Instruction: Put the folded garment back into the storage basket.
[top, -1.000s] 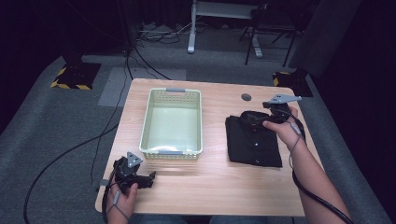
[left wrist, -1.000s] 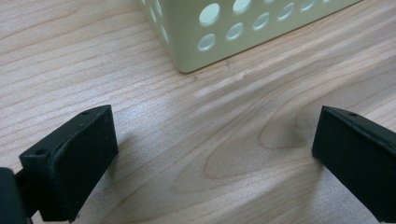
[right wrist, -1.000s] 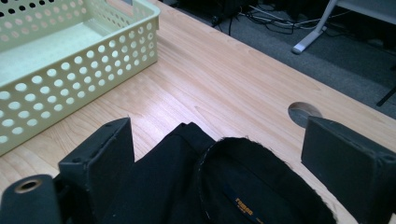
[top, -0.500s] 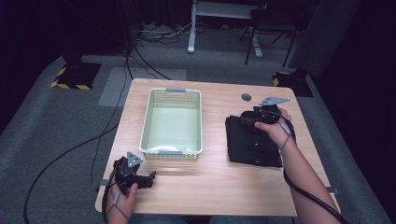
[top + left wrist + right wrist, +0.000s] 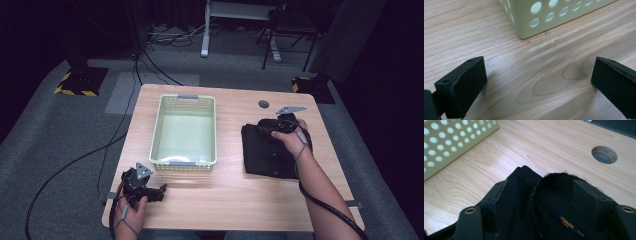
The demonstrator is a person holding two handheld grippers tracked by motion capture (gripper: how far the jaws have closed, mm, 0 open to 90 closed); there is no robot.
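From above, the right gripper (image 5: 266, 129) sits at the far edge of the folded black garment (image 5: 267, 152), on the right half of the table (image 5: 230, 200). Against the picture half a second back, the right hand (image 5: 290, 137) and its grey plate have moved slightly inward and lower onto the cloth; a second back the gripper stood further toward the right edge. The left gripper (image 5: 161, 192) has not shifted: it rests at the near left corner, just short of the pale basket (image 5: 185, 100). The garment lies flat, its long axis running from near to far, collar end at the far side under the gripper. It is apart from the basket, with bare wood between them.

Along the left gripper view, the left gripper (image 5: 539, 82) has its jaws spread wide, with only bare table (image 5: 549, 50) between them. A corner of the basket (image 5: 524, 25) lies ahead.

Along the right gripper view, the right gripper (image 5: 536, 195) has its jaws on either side of the garment (image 5: 524, 205) at the collar, where a label with orange lettering (image 5: 567, 222) shows. Cloth is bunched between the jaws and meets both; the jaws are not fully closed, and a firm grip cannot be confirmed. The basket (image 5: 451, 142) stands at upper left, a round hole in the tabletop (image 5: 604, 154) at upper right.
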